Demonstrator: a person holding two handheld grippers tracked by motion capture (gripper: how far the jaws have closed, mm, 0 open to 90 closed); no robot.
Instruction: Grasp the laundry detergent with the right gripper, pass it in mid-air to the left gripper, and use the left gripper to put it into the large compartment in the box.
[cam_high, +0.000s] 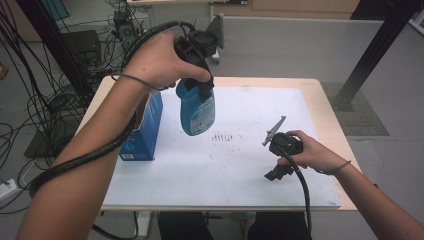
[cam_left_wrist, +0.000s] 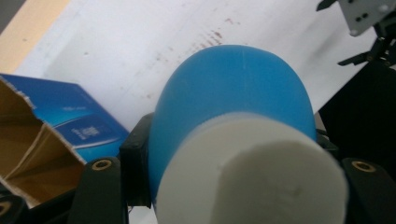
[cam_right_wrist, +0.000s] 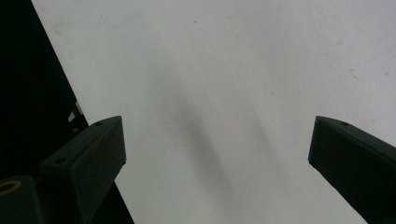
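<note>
Legible text — none. Blue bottle: pale label panel, print too small to read. Blue carton: white label at its lower corner and small printed emblem — both blurred, unreadable.

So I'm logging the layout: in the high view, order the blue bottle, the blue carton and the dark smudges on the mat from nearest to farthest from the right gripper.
Measured from the right gripper:
1. Dark smudges, mid-mat, just to its left.
2. Blue bottle, held up in the left gripper.
3. Blue carton, open-topped, at the mat's left edge.
</note>
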